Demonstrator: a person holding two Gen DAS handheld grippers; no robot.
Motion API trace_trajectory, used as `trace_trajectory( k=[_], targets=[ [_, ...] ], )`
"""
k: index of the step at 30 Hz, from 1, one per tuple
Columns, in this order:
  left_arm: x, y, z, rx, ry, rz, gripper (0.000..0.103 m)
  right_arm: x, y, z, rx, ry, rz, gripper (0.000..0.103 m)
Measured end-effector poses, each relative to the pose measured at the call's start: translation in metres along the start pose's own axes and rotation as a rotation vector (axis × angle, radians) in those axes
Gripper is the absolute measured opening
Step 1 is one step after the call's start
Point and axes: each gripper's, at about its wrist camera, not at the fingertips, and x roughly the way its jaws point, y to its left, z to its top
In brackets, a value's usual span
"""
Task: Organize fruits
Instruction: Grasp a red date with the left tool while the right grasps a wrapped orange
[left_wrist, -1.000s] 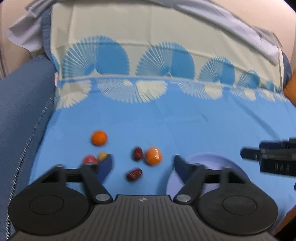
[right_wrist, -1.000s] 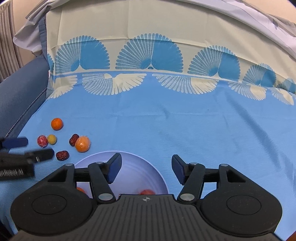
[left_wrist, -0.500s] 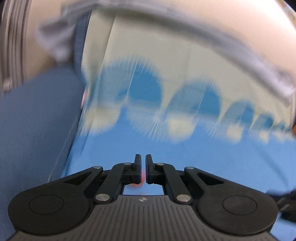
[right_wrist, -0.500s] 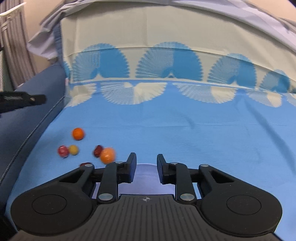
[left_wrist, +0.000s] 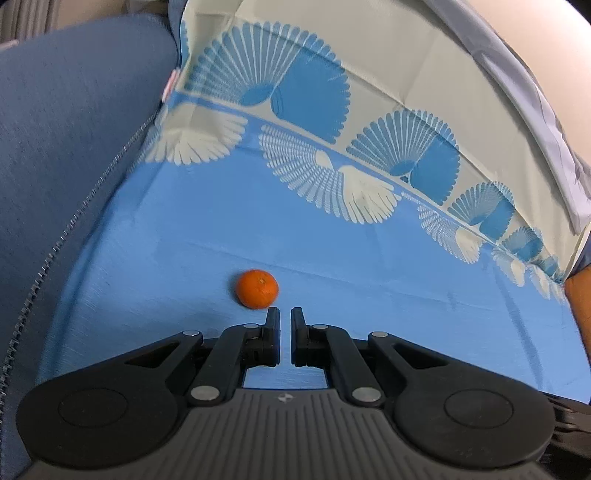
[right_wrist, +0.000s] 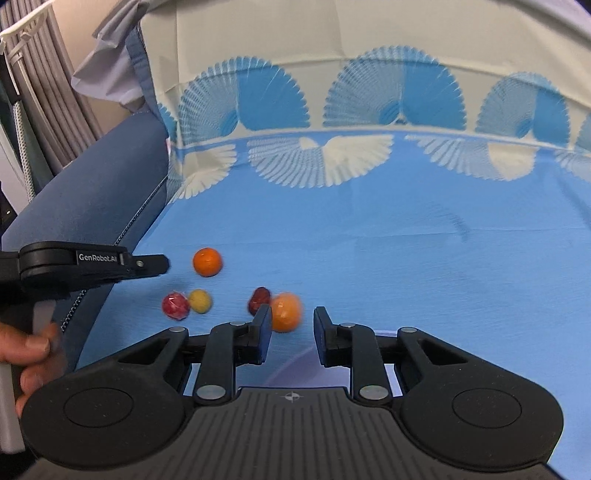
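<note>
five small fruits lie loose on the blue cloth (right_wrist: 369, 236). a round orange mandarin (right_wrist: 207, 261) sits farthest back. nearer are a red fruit (right_wrist: 175, 305) touching a yellow one (right_wrist: 200, 300), then a dark red date (right_wrist: 259, 298) beside a blurred larger orange fruit (right_wrist: 285, 312).

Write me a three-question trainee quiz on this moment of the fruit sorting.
1. True or false: the left gripper holds a fruit.
2. How many fruits show on the cloth in the right wrist view?
3. Which fruit lies just beyond the left gripper's tips? A mandarin; B date; C yellow fruit.

Key
1. False: it is shut, with nothing in it.
2. Five: mandarin, red fruit, yellow fruit, date, orange fruit.
3. A.
</note>
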Motion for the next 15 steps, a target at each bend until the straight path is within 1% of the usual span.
trace_trajectory(
  k=[3, 6, 7, 12, 15],
  targets=[
    [0.005, -0.001, -0.001, 0.000, 0.016, -0.017, 0.004, 0.025, 0.012, 0.004, -0.027, 0.034, 0.003, 0.028],
    [0.012, -0.002, -0.002, -0.013, 0.046, -0.065, 0.005, 0.049, 0.019, 0.006, -0.037, 0.066, -0.022, 0.040],
    [0.015, -0.002, -0.003, -0.018, 0.058, -0.078, 0.006, 0.056, 0.020, 0.006, -0.036, 0.072, -0.032, 0.042],
    [0.028, 0.001, -0.002, -0.075, 0.096, -0.138, 0.007, 0.087, 0.024, 0.007, -0.045, 0.108, -0.064, 0.042],
    [0.039, -0.002, -0.003, -0.083, 0.131, -0.154, 0.012, 0.100, 0.024, 0.005, -0.049, 0.150, -0.056, 0.041]
  ],
)
